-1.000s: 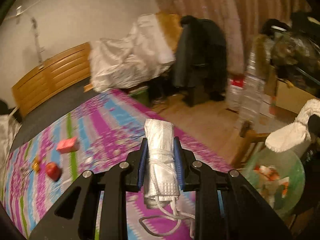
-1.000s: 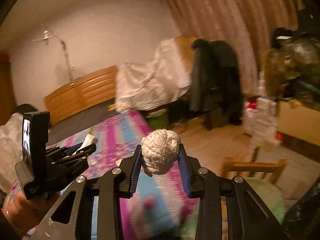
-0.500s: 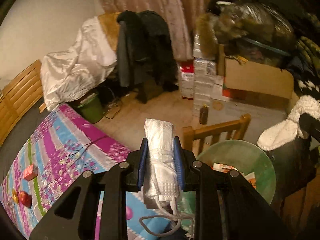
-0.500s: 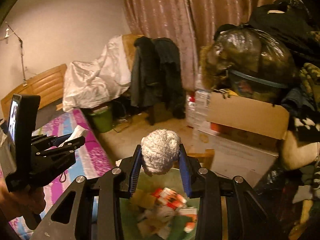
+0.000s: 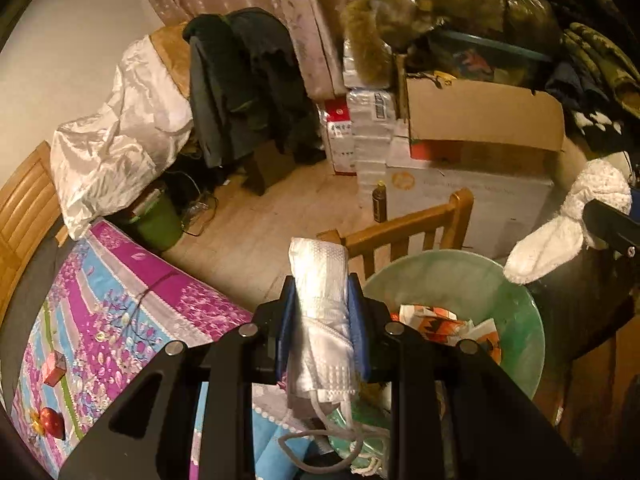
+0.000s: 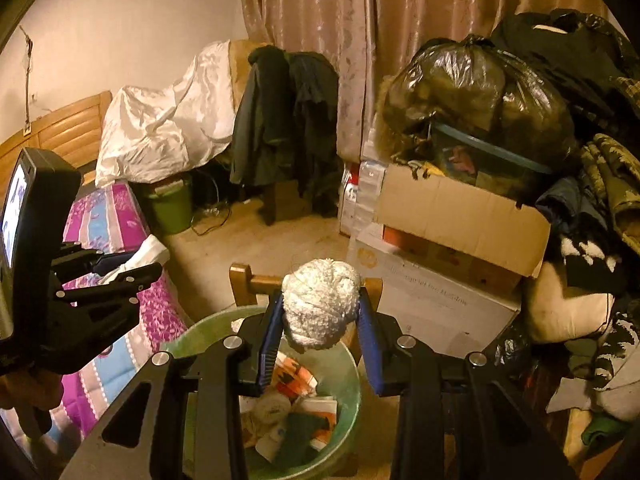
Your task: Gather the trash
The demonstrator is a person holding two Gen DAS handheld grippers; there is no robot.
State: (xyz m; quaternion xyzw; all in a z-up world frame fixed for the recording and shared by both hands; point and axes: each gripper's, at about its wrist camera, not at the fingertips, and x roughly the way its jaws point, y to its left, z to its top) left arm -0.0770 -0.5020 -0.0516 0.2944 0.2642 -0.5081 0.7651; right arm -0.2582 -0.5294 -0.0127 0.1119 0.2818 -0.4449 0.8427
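While box print blurs, left fingers (image 5: 322,330) pinch mask (image 5: 323,312) — right fingers (image 6: 320,334) clamp sock (image 6: 320,306).

Dim, warm yellow-orange indoor light in both views, apparently from overhead; source itself out of frame. Strong fisheye bending: curtain (image 6: 360,40) folds and wall curve near the rim, with black vignette filling every corner. Glare on the white sheet (image 5: 116,136) and on the shiny dark bag (image 6: 476,88), highlights nearly blown out. Deep shadow under the hanging coats (image 5: 244,80) and at the lower right, detail lost there. Near black arms of each hand-held gripper (image 5: 322,320) almost silhouettes, slightly soft. Bright magenta bedspread (image 5: 120,320) oversaturated. Fine grain and mild softness throughout, print on the boxes (image 6: 432,296) unreadable. No obvious motion streaks.
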